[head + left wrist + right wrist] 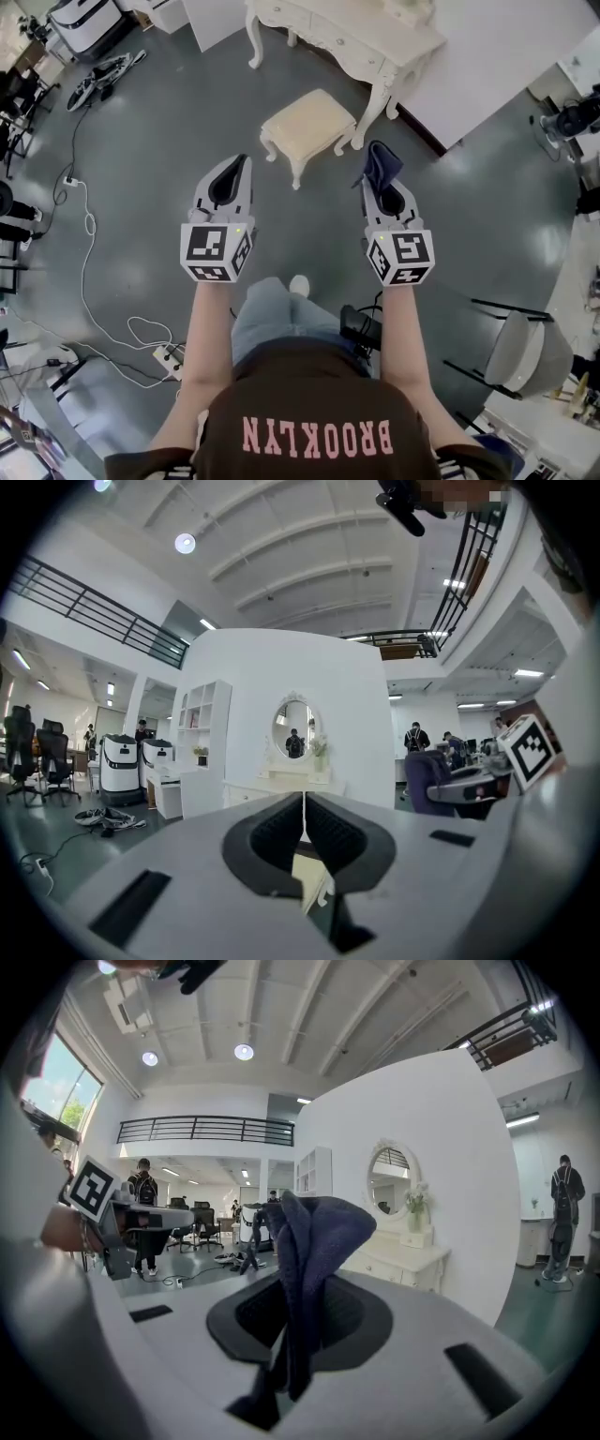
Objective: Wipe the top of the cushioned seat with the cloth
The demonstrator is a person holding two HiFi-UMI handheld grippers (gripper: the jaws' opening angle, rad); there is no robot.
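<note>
Our left claw (pixel 237 166) is pressed together, empty. Ahead, between both claws, the cream cushioned stool (pixel 307 120) stands on the grey floor (pixel 159 141) just beside a white dressing table (pixel 356 33). Our right claw (pixel 383 190) pinches the dark blue cloth (pixel 381 161).

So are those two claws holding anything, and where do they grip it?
The right gripper pinches the dark blue cloth near its middle, bunched end sticking out. The left gripper is shut, empty.
</note>
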